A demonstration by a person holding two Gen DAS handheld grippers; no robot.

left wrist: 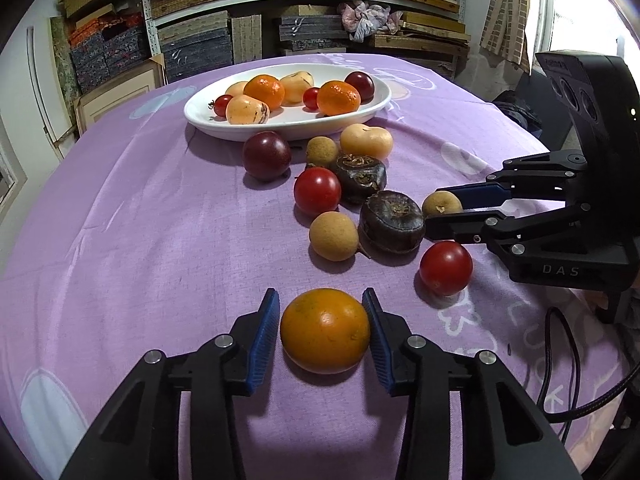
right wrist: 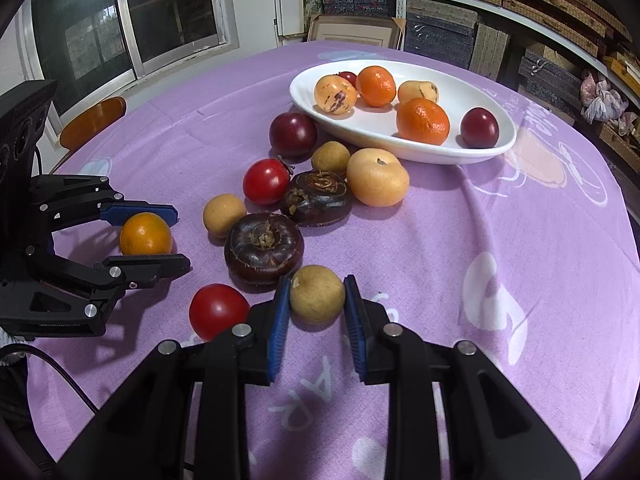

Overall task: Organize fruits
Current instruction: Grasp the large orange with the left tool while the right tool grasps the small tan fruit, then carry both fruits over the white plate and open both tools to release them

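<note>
The left tool (left wrist: 320, 330) is set around an orange fruit (left wrist: 325, 330) resting on the purple cloth (left wrist: 140, 240) of the table. Its blue pads (left wrist: 264, 336) stand right at the fruit's 2 sides; the right pad meets the skin, while at the left pad a thin gap may remain, so a firm grip cannot be confirmed. In the right wrist view the same fruit (right wrist: 146, 234) is seen between the left tool's 2 fingers, near the left edge of the table.

The right tool (right wrist: 317, 300) is closed on a small tan round fruit (right wrist: 317, 294), with both blue pads pressed against its sides. The fruit sits low on the cloth, just beside a dark brown water chestnut (right wrist: 263, 247) and near a red cherry tomato (right wrist: 218, 310).

A white oval dish (right wrist: 460, 152) is placed farther back on the table. In it are seen 2 mandarins (right wrist: 422, 121), pale spotted fruits (right wrist: 334, 94), a dark red plum (right wrist: 479, 127) and small tomatoes.

Between the dish and the tools a loose cluster is spread on the cloth: a second plum (right wrist: 293, 133), a pale yellow fruit (right wrist: 377, 177), a second water chestnut (right wrist: 316, 198), another cherry tomato (right wrist: 266, 181) and 2 more tan fruits (right wrist: 223, 215).

Shelves (left wrist: 304, 12) stacked with flat boxes are seen behind the table.
</note>
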